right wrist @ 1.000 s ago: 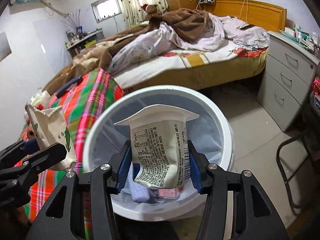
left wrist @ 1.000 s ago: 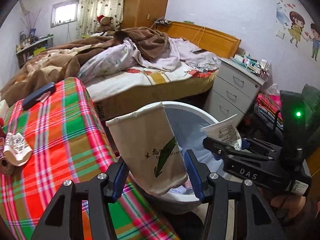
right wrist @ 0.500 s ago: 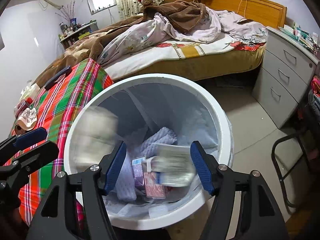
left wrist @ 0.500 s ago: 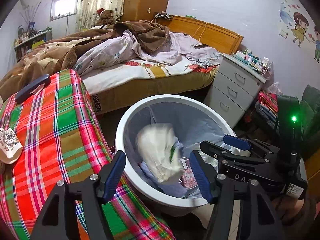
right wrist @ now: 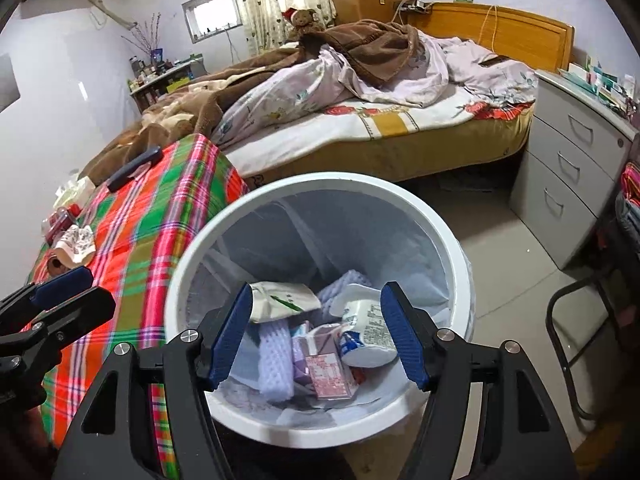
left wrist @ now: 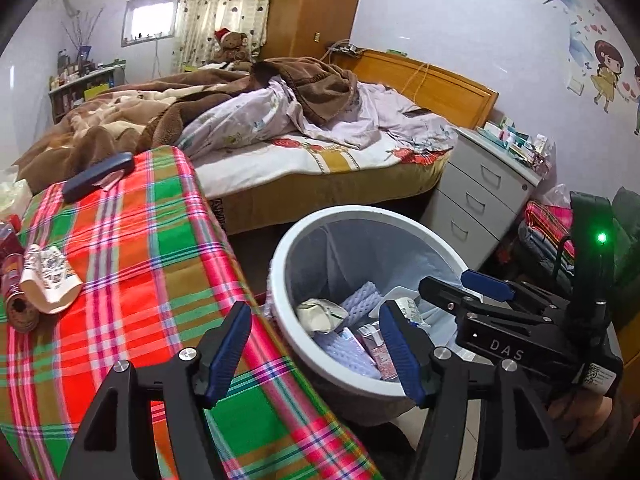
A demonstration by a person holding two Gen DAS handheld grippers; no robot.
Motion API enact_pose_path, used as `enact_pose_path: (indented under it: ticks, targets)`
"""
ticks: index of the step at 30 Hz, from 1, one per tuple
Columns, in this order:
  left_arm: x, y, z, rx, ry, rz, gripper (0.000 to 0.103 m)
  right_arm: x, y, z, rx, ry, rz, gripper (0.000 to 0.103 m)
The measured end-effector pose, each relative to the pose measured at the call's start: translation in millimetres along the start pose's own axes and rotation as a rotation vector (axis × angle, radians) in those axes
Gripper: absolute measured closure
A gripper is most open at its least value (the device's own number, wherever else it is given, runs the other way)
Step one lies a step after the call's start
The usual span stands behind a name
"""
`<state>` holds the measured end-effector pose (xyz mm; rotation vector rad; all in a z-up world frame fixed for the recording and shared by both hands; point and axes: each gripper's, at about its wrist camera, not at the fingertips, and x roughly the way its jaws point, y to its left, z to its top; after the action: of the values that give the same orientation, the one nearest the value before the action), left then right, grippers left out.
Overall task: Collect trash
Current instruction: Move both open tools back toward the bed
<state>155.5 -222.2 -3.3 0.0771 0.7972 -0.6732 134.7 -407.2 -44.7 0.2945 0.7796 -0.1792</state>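
A white trash bin [right wrist: 456, 264] with a pale liner stands on the floor beside the plaid table; it also shows in the left wrist view [left wrist: 280, 264]. Inside lie a cream paper bag [right wrist: 280, 300], a white printed cup [right wrist: 364, 328], purple foam pieces and small cartons. My right gripper [right wrist: 316, 338] is open and empty above the bin's near rim. My left gripper [left wrist: 316, 350] is open and empty over the table edge next to the bin. A crumpled patterned wrapper [left wrist: 50, 276] and a red can [left wrist: 14, 280] lie on the table's left side.
The plaid tablecloth [left wrist: 132, 248] covers the table, with a dark blue case [left wrist: 98, 176] at its far end. An unmade bed [left wrist: 280, 128] stands behind. Grey drawers [right wrist: 568, 184] are to the right, and a metal chair frame [right wrist: 580, 340] is near the bin.
Both grippers opened and let go: the cream bag and the printed cup fell into the bin and now lie still. The left gripper has shifted left toward the table.
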Motion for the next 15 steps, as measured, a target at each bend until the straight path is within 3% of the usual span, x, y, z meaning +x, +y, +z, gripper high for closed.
enact_pose_path:
  ticks: [15]
  targets:
    - [-55,52,-13,-0.067,-0.077,0.101,0.037,-10,52,5,-0.06,-0.054,0.088,0.035]
